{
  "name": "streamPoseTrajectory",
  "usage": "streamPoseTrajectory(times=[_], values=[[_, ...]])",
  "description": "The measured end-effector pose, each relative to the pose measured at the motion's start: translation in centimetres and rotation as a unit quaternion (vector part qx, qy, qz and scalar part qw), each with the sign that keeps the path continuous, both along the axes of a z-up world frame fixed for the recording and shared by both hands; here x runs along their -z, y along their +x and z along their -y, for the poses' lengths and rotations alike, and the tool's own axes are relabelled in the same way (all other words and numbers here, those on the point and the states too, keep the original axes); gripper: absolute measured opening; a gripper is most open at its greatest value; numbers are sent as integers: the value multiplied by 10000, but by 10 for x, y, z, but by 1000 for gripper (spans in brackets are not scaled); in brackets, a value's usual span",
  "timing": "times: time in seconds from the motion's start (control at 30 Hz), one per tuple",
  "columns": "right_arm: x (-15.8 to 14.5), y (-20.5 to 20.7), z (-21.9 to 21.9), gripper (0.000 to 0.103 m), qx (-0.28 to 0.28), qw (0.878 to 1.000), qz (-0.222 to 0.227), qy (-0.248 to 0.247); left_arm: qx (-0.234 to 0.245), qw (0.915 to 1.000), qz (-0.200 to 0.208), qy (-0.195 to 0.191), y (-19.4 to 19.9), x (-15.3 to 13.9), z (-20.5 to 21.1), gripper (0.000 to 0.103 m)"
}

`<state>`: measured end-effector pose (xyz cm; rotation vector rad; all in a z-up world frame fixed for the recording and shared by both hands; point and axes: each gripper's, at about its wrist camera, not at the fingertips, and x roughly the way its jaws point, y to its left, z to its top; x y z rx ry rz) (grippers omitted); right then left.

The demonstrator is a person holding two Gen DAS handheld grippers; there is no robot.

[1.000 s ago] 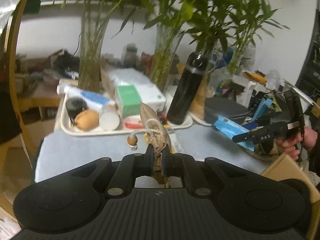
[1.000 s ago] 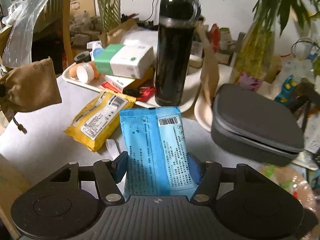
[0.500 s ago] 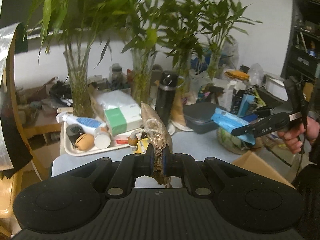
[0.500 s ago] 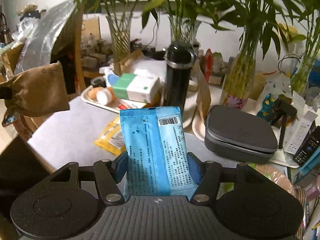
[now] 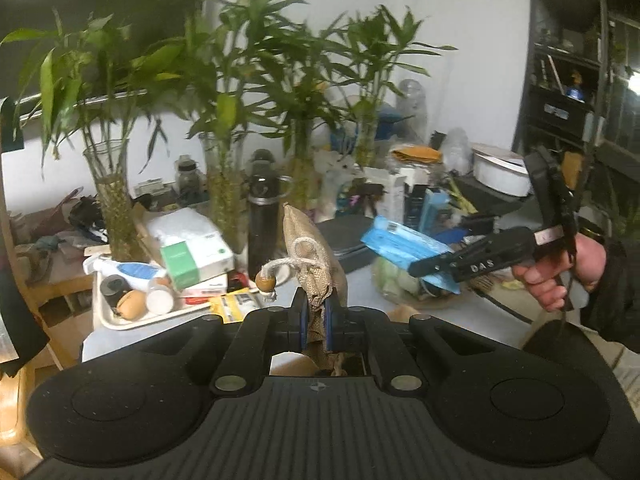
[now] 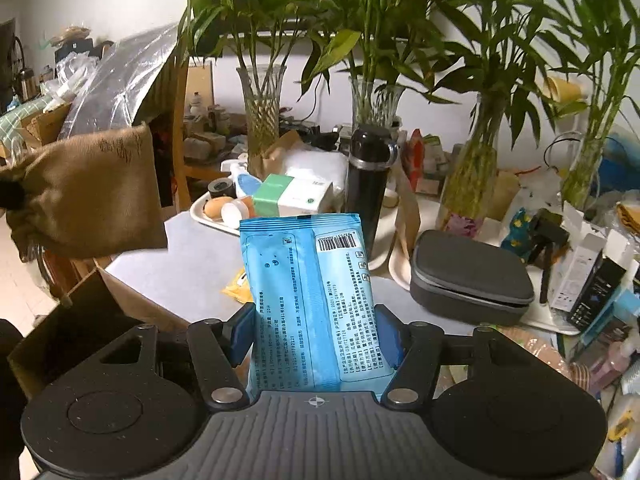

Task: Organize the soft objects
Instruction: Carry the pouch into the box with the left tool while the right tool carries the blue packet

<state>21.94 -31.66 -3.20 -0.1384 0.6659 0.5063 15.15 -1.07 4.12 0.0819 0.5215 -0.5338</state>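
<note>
My left gripper (image 5: 315,322) is shut on the neck of a tan burlap drawstring pouch (image 5: 312,258), held in the air above the table; its cord ends in a wooden bead (image 5: 265,281). The same pouch (image 6: 90,196) hangs at the left of the right wrist view. My right gripper (image 6: 316,338) is shut on a flat blue wet-wipes pack (image 6: 310,300), its blue pads pressing both long edges. From the left wrist view that pack (image 5: 406,246) sticks out of the right gripper, with a hand (image 5: 560,276) on the handle. A yellow packet (image 6: 238,286) lies on the table below.
An open cardboard box (image 6: 80,322) stands at the table's near left edge. A white tray (image 5: 120,320) holds a tissue box (image 6: 294,196), small bottles and an egg-shaped thing. A black flask (image 6: 368,184), grey zip case (image 6: 468,276) and glass vases with bamboo (image 6: 262,116) crowd the back.
Both grippers have risen and drawn back from the table with their loads still held. The table and its objects look smaller and lower now, and the cardboard box has come into the right wrist view.
</note>
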Motion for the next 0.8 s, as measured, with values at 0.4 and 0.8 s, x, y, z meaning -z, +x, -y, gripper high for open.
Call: streamPoseTrajectory(times=[0.4, 0.8], values=[[-20, -31, 22, 65, 79, 9996, 199, 159, 119, 9986, -511, -30, -17, 17, 47, 8], [-18, -59, 26, 65, 89, 9994, 124, 318, 0, 9952, -973, 145, -20, 60, 45, 61]])
